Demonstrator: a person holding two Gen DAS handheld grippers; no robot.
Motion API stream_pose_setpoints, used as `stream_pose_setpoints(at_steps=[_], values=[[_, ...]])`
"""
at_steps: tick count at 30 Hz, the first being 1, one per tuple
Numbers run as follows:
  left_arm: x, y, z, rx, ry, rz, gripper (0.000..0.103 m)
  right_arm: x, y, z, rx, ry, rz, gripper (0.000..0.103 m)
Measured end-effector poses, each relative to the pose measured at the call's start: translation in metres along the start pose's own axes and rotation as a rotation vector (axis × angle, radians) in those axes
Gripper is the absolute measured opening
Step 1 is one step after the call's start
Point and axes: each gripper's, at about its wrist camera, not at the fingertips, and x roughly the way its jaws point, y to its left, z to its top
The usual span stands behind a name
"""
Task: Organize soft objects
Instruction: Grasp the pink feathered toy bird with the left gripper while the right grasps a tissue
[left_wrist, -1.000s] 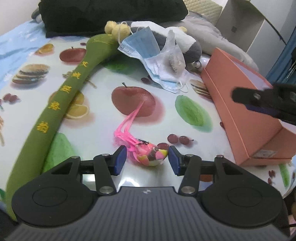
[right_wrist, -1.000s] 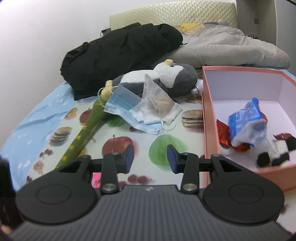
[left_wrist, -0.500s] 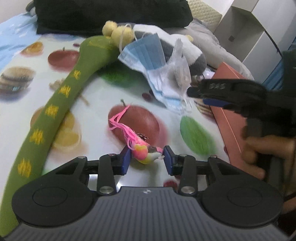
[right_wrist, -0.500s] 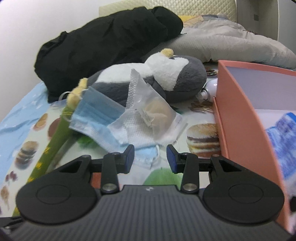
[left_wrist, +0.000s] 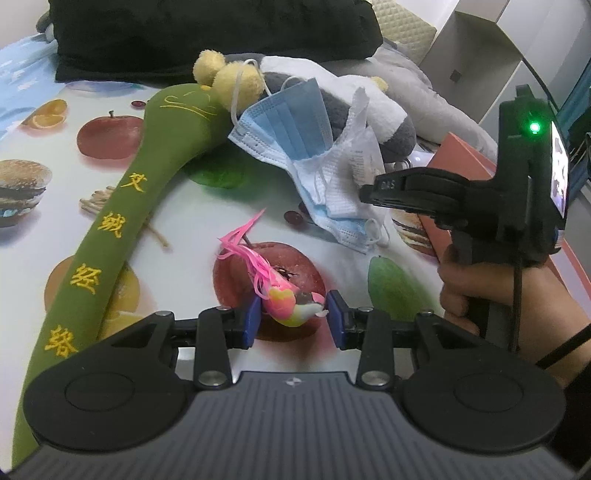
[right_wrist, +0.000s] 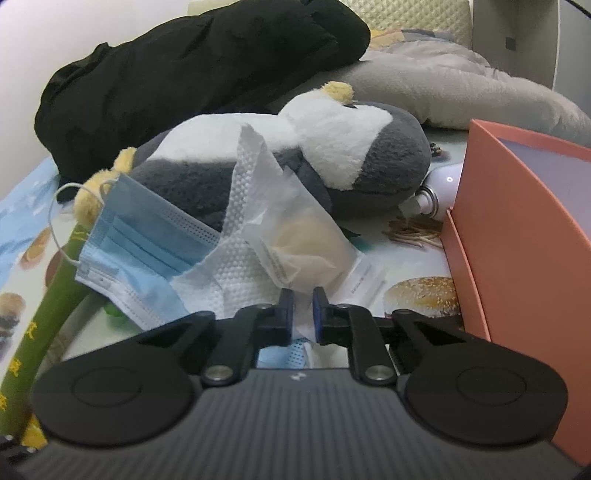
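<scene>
My left gripper (left_wrist: 292, 314) is shut on a small pink and yellow soft toy (left_wrist: 286, 301) with a pink tassel, held just above the fruit-print cloth (left_wrist: 192, 218). My right gripper (right_wrist: 303, 306) is nearly closed, its pads pinching the lower edge of a white tissue and clear packet (right_wrist: 280, 254) that lie on blue face masks (right_wrist: 147, 236). The right gripper also shows in the left wrist view (left_wrist: 373, 192), at the masks (left_wrist: 291, 129). A grey and white plush penguin (right_wrist: 332, 155) lies behind the pile. A long green plush (left_wrist: 122, 210) runs down the left.
An orange box (right_wrist: 517, 236) stands at the right. A black garment (right_wrist: 192, 70) and a grey pillow (right_wrist: 461, 92) lie at the back. A small white bottle (right_wrist: 439, 188) lies between the penguin and the box.
My left gripper closed on the pink toy and lifted it slightly. My right gripper moved forward and down to the mask pile and closed its jaws on the tissue edge.
</scene>
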Motion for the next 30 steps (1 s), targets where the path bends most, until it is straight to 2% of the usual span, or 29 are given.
stream_pose_setpoints(at_steps=[9, 15, 21, 30], values=[[-0.029, -0.008, -0.012, 0.021, -0.027, -0.011, 0.043, -0.053, 0.005, -0.002, -0.062, -0.048, -0.024, 0.008], [-0.056, -0.019, -0.027, 0.040, -0.029, -0.026, 0.043, -0.097, 0.008, -0.017, -0.088, -0.045, -0.023, 0.008], [-0.076, -0.021, -0.049, 0.045, -0.010, -0.043, 0.043, -0.140, 0.015, -0.050, -0.136, -0.008, 0.008, 0.008], [-0.085, -0.016, -0.076, 0.049, 0.088, -0.065, 0.043, -0.195, 0.008, -0.112, -0.204, 0.077, 0.013, 0.008]])
